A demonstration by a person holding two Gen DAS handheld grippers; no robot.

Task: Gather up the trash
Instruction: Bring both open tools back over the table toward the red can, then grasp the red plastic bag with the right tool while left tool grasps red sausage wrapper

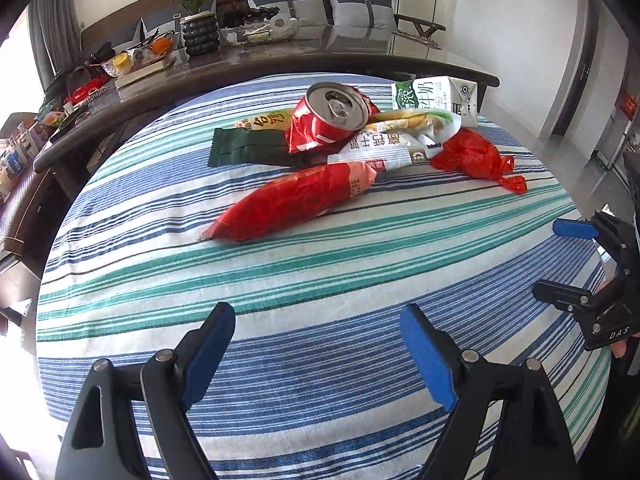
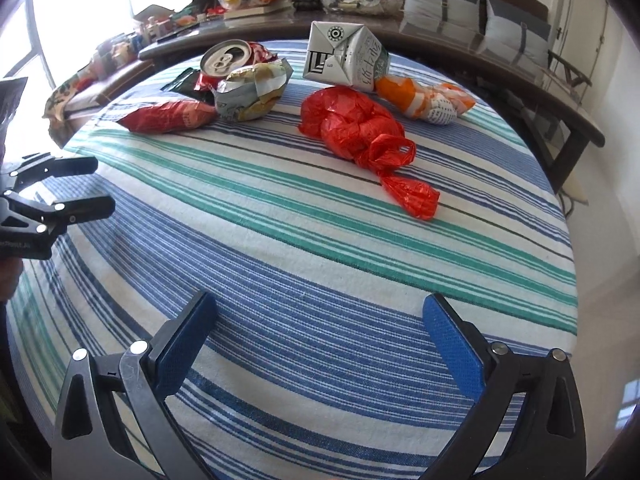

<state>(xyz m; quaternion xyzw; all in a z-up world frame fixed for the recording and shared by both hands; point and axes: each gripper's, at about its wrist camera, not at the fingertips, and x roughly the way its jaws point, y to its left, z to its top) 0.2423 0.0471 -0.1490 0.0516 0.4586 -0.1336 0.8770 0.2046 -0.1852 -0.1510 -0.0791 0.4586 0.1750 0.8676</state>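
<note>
A: Trash lies clustered at the far side of the striped worktop (image 1: pixel 280 280): crushed red can (image 1: pixel 334 114), milk carton (image 2: pixel 344 58), red snack bag (image 1: pixel 292 200), knotted red plastic bag (image 2: pixel 360 128).

B: Grippers?

A: Left gripper (image 1: pixel 318 354) hovers over bare cloth, fingers (image 1: pixel 428 356) wide apart, nothing between. Right gripper (image 2: pixel 320 348) likewise, fingers spread, empty, well short of the trash.

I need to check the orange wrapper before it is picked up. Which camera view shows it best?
The right wrist view: the orange wrapper lies unobstructed beside the milk carton. In the left wrist view it cannot be seen; it is probably hidden behind the carton.
</note>
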